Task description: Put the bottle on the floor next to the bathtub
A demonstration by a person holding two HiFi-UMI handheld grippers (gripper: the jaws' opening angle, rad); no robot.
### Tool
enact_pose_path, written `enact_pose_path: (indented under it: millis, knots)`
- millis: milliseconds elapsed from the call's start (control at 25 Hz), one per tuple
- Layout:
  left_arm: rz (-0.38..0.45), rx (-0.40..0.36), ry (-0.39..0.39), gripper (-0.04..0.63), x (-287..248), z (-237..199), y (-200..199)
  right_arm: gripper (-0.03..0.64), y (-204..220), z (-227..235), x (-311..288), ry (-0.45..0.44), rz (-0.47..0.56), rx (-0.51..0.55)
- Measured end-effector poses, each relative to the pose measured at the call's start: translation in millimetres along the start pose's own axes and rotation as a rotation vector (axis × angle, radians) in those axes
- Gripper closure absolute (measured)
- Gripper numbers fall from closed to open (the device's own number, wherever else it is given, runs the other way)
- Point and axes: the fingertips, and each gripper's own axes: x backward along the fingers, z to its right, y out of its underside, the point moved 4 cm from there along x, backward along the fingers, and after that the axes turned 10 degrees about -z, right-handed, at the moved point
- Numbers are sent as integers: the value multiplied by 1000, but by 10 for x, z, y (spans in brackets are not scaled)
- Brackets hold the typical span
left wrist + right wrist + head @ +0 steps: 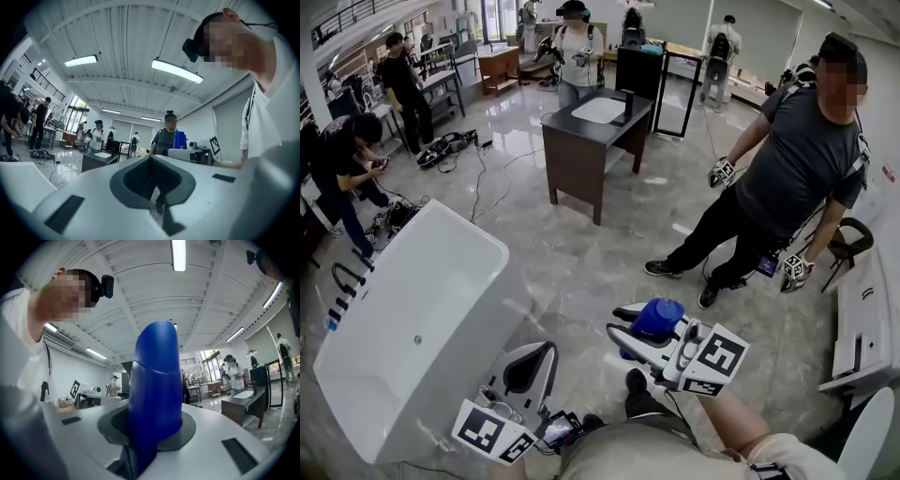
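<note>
A blue bottle (656,319) is held above the marble floor (581,272), with my right gripper (619,323) shut on it. In the right gripper view the bottle (157,394) stands upright between the white jaws and fills the middle. The white bathtub (441,225) lies to the left, its near wall beside my left gripper (546,349). That gripper is shut with nothing in it, and it points up and away. From the left gripper view the bottle (180,139) shows small beyond the closed jaws.
A person in a grey shirt (787,178) stands at the right holding two grippers. A dark cabinet with a white basin (591,141) stands beyond the tub. A white fixture (862,328) lines the right edge. Cables and several people fill the far left.
</note>
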Motion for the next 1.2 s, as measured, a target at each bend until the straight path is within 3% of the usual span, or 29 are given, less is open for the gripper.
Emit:
enact_pose_path:
  millis: [280, 720, 960, 1200]
  knots:
    - [-25, -17, -79, 560, -487, -75, -104, 511, 67, 609, 27, -7, -28, 49]
    - [-58, 22, -223, 560, -1615, -300, -169, 511, 104, 1748, -2, -204, -61, 61]
    - [-111, 6, -307, 561, -2150, -237, -156, 508, 121, 2304, 145, -229, -58, 53]
    - [-150, -24, -361, 560, -2401, -348, -251, 508, 108, 2578, 113, -241, -41, 37]
